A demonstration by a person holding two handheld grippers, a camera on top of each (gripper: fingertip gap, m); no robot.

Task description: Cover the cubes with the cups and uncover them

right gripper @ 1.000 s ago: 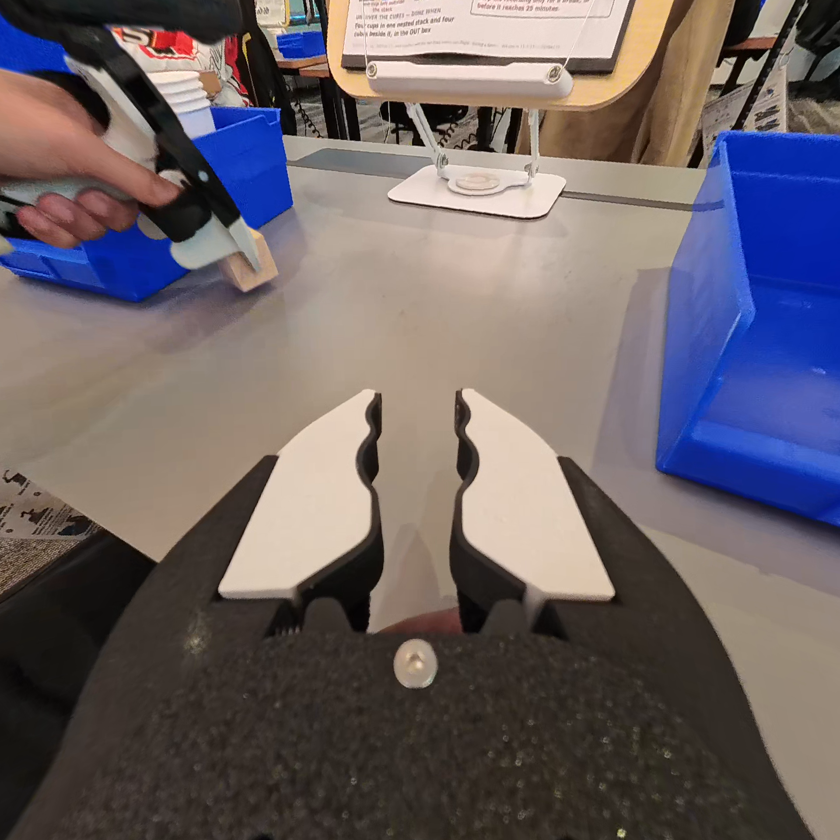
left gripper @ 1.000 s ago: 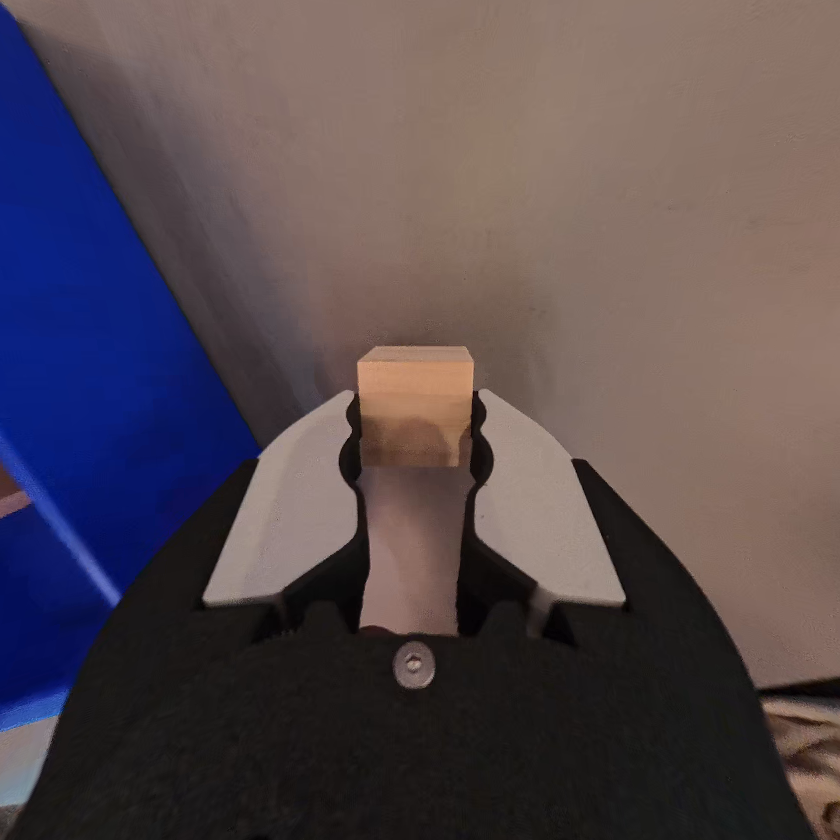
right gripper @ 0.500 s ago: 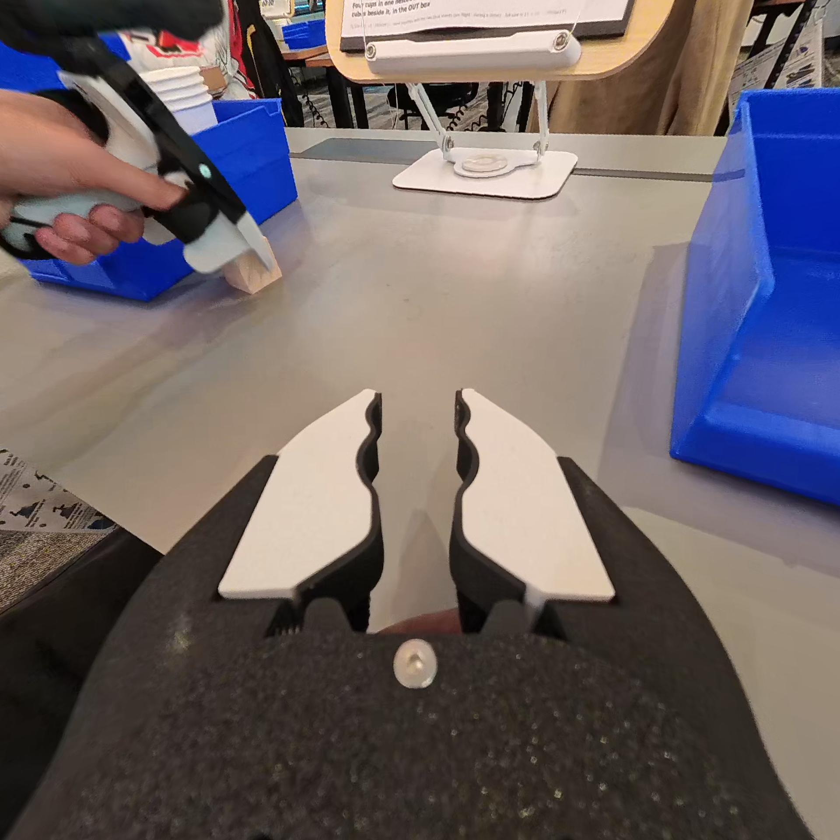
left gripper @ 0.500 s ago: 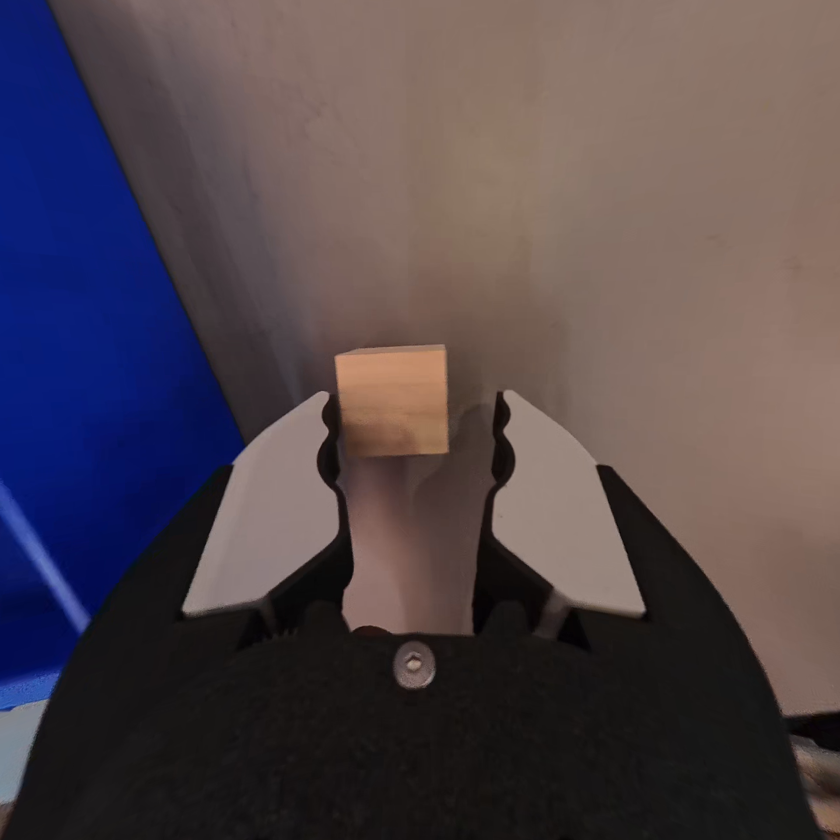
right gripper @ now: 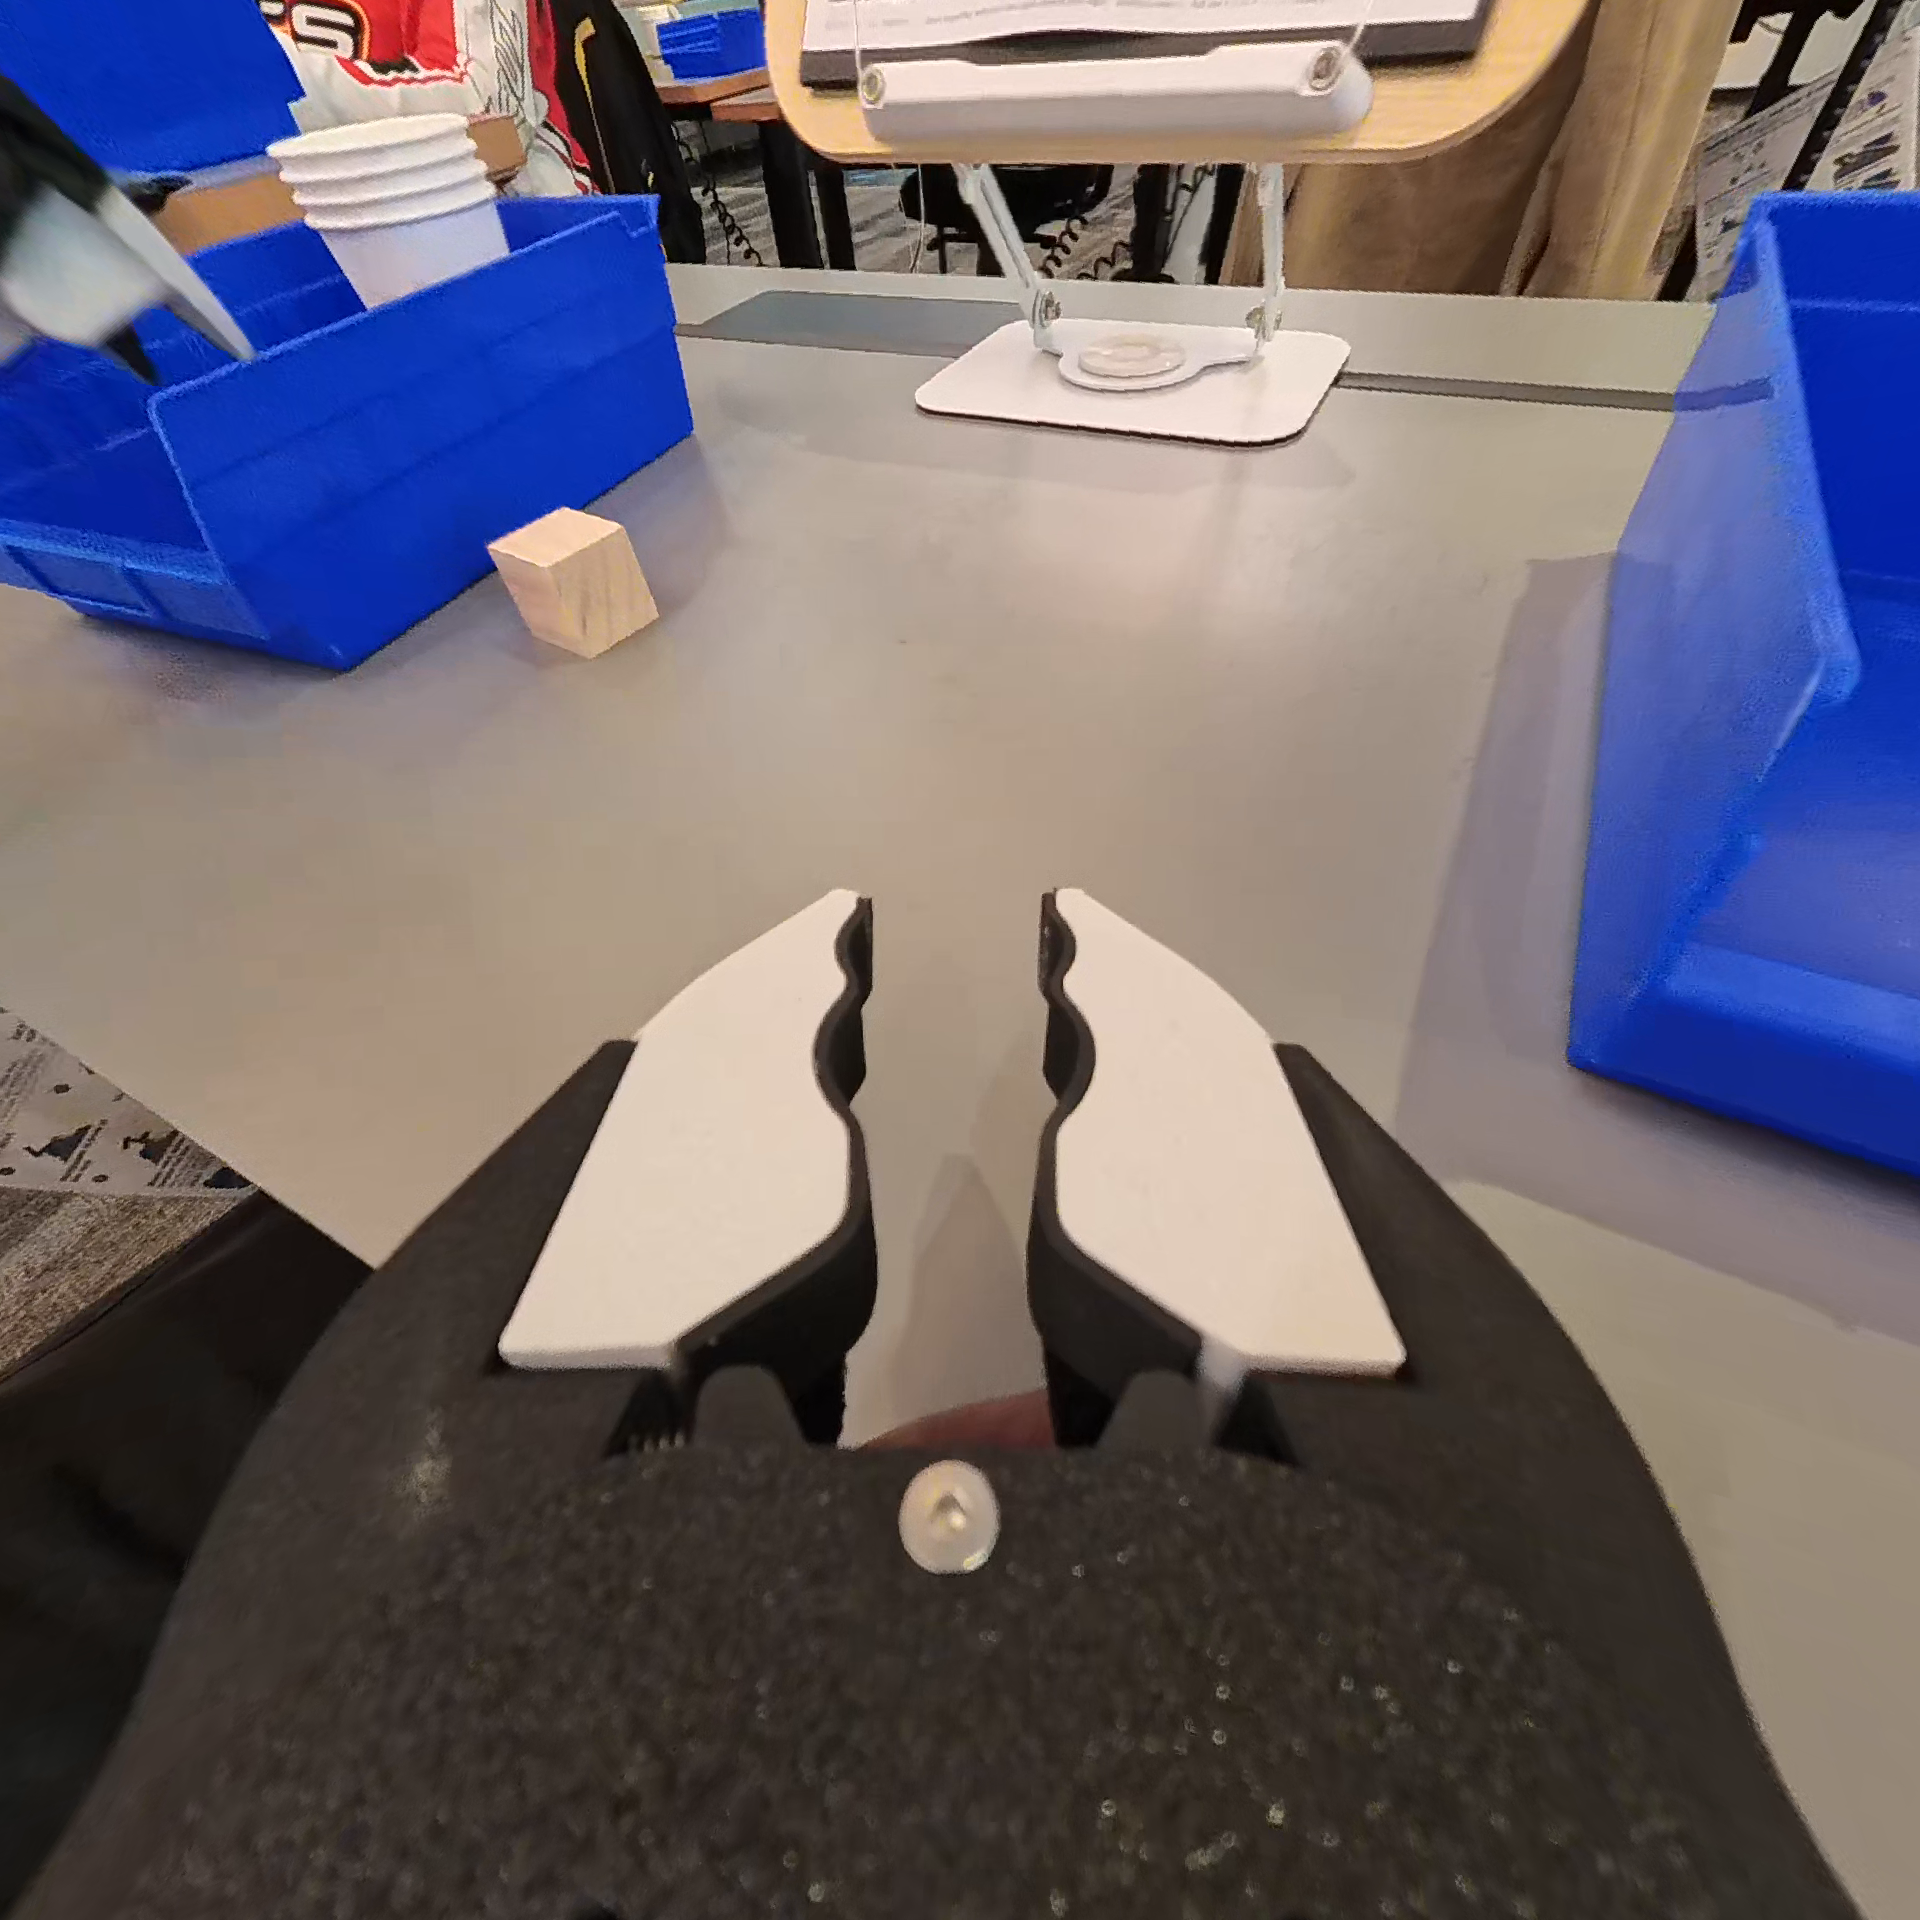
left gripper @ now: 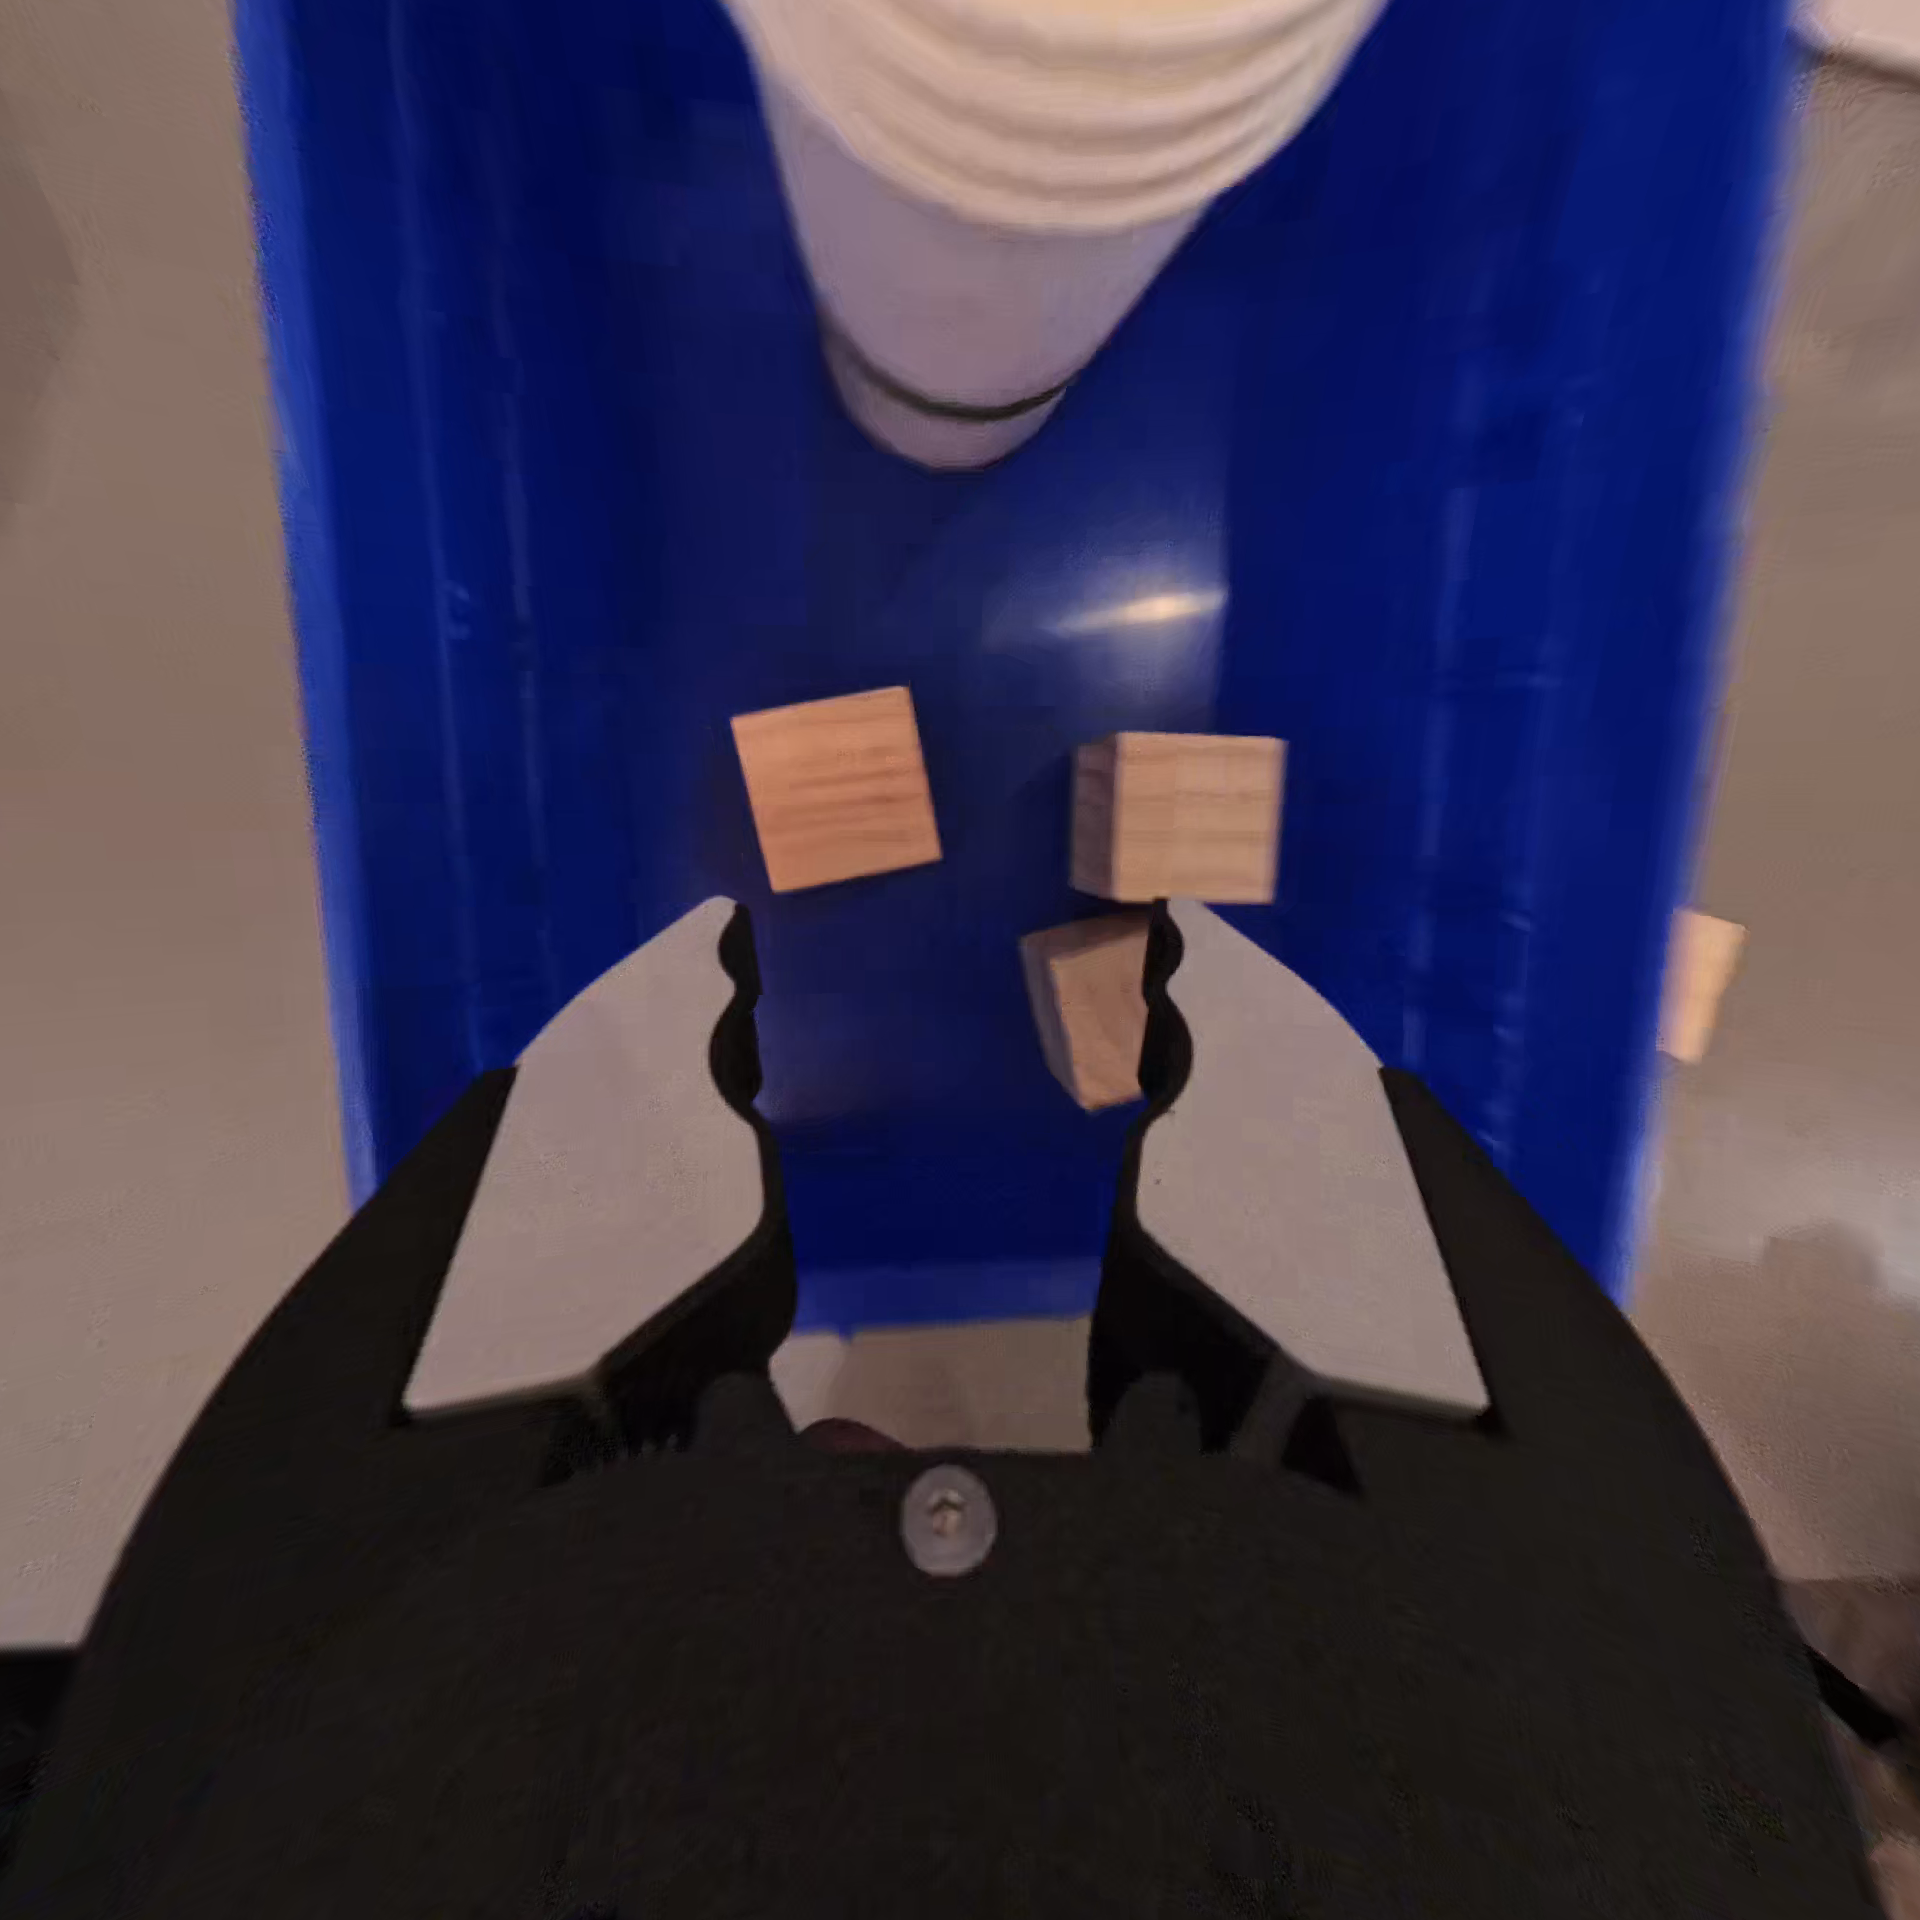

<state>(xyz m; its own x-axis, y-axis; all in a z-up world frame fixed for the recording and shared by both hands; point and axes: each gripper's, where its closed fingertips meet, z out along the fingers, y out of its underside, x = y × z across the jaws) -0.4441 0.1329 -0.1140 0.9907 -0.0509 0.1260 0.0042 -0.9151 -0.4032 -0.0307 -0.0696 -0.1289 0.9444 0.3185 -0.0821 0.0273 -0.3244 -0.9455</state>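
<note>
The left gripper [left gripper: 945, 997] is held wide open and empty above the blue bin [left gripper: 499, 727]. Three wooden cubes [left gripper: 836, 787] are seen on the bin floor, with the stack of white cups [left gripper: 997, 208] at the far end. One more cube [right gripper: 574, 582] is set on the grey table [right gripper: 935, 727] beside the bin. The right gripper [right gripper: 956, 987] is parted a little and holds nothing. A cube lying close to the right finger could be bumped or pinched crooked, and then dropped.
</note>
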